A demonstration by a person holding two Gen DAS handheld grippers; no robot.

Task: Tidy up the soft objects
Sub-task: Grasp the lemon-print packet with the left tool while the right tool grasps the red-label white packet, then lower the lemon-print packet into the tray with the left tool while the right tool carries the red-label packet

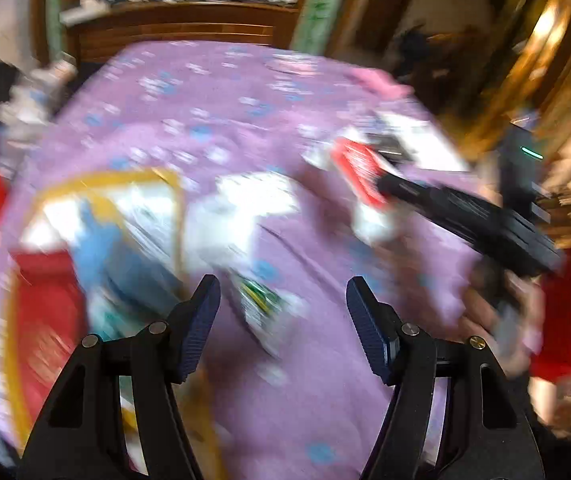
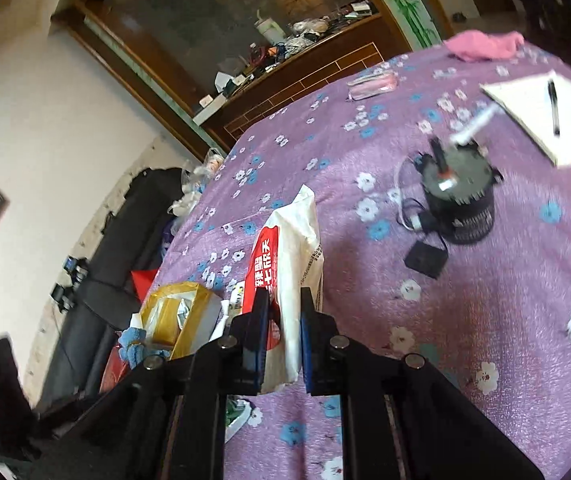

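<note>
My right gripper (image 2: pixel 283 308) is shut on a red and white soft tissue pack (image 2: pixel 285 248) and holds it above the purple flowered tablecloth (image 2: pixel 485 300). In the blurred left wrist view the pack (image 1: pixel 359 172) and the right gripper (image 1: pixel 389 186) show at the right. My left gripper (image 1: pixel 283 296) is open and empty over the cloth. A yellow-rimmed box (image 2: pixel 181 316) with a blue fluffy cloth (image 2: pixel 131 344) stands at the table's left edge; it shows in the left view (image 1: pixel 97 216) too. A pink cloth (image 2: pixel 483 46) lies at the far edge.
A black pen holder (image 2: pixel 461 196) with cable and small black box (image 2: pixel 425 258) stands mid-table. A white notebook with pen (image 2: pixel 541 112) lies far right. A pink pouch (image 2: pixel 371 84) lies near the far edge. A dark sofa (image 2: pixel 117 260) and wooden counter (image 2: pixel 305 64) stand beyond.
</note>
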